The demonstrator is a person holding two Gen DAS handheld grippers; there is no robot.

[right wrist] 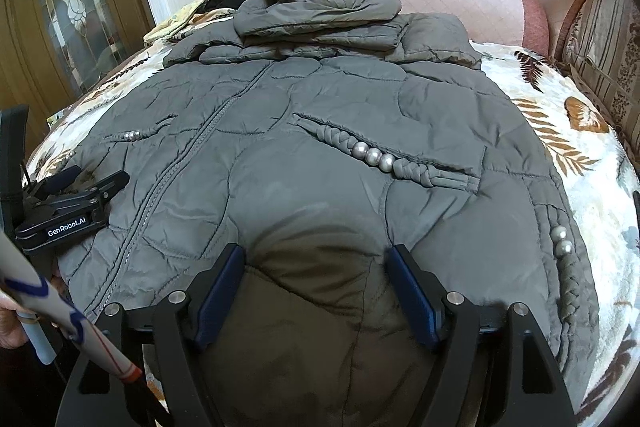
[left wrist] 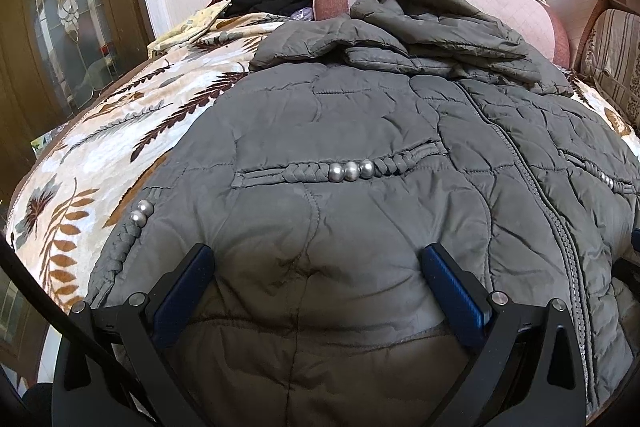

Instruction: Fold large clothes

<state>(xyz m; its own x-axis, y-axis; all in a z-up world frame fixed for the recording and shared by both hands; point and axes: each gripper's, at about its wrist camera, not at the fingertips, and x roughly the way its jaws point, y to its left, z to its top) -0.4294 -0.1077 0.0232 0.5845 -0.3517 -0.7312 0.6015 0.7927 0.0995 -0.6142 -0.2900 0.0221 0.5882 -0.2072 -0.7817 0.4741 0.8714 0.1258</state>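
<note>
Jacket (left wrist: 360,147) hem hidden under both tongs, left (left wrist: 316,267) and right (right wrist: 316,267), spread wide, gripping nothing. Only right view shows left tongs sideways

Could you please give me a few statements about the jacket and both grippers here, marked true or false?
1. The grey quilted jacket lies zipped, front up, on the leaf-print blanket. True.
2. The left gripper is clamped shut on the hem. False: its jaws are open over the hem.
3. The right gripper is open. True.
4. The jacket's pockets carry gold buttons. False: silver beads on braided trim.
</note>
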